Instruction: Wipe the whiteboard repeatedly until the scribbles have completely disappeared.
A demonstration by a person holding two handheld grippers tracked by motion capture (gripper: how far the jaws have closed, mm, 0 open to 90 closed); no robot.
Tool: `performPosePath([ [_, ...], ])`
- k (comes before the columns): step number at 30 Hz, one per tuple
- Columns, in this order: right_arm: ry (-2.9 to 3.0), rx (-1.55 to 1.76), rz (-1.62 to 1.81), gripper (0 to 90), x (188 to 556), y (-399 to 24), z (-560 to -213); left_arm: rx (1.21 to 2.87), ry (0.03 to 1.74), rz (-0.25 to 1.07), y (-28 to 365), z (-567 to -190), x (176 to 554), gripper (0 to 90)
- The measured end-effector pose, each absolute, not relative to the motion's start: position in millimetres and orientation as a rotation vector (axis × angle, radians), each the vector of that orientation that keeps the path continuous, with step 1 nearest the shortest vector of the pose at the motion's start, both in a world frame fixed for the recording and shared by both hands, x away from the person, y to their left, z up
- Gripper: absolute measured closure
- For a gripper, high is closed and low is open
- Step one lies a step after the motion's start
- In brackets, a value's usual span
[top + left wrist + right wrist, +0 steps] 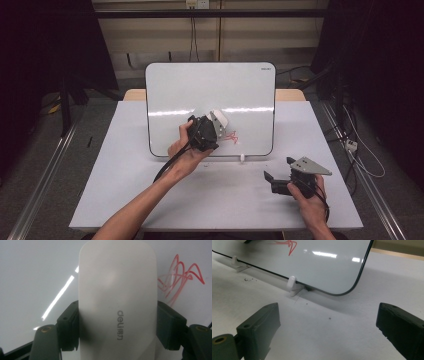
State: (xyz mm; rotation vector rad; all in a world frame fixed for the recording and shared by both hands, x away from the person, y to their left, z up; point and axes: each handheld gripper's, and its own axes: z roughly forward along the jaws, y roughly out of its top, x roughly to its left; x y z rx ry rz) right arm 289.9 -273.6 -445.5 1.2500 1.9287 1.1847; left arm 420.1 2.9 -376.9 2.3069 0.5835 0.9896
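A white whiteboard (pixel 210 90) stands upright on small white feet (pixel 292 285) at the middle of the table. Red scribbles (pixel 232 136) mark its lower part. My left gripper (pixel 211 126) is shut on a white eraser (pixel 219 120) and holds it against the board, just left of and above the red marks. In the left gripper view the eraser (pixel 117 297) sits between both pads, and the red scribble (pixel 180 275) lies to its right. My right gripper (pixel 272 182) rests low over the table at the right, open, with nothing between its jaws (pixel 328 327).
The grey table top (pixel 225 200) extends in front of the board. Its front edge runs near the person's forearms. A wooden surface (pixel 290 94) shows behind the board. Cables hang at the right side of the table.
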Motion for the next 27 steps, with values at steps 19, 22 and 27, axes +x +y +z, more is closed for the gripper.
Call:
performPosePath([
  [19, 1.930, 1.245, 1.183, 5.2, 290.0, -273.2, -445.5, 2.326, 0.497, 1.036, -25.6, -391.1, 406.5, 31.1],
  [22, 1.927, 1.249, 1.186, 5.2, 289.9, -273.9, -445.4, 2.360, 0.454, 1.058, -33.6, -395.7, 400.8, 31.1],
  [27, 1.928, 1.243, 1.188, 5.2, 289.4, -273.8, -445.1, 2.368, 0.422, 1.077, -41.0, -401.9, 395.2, 31.1],
])
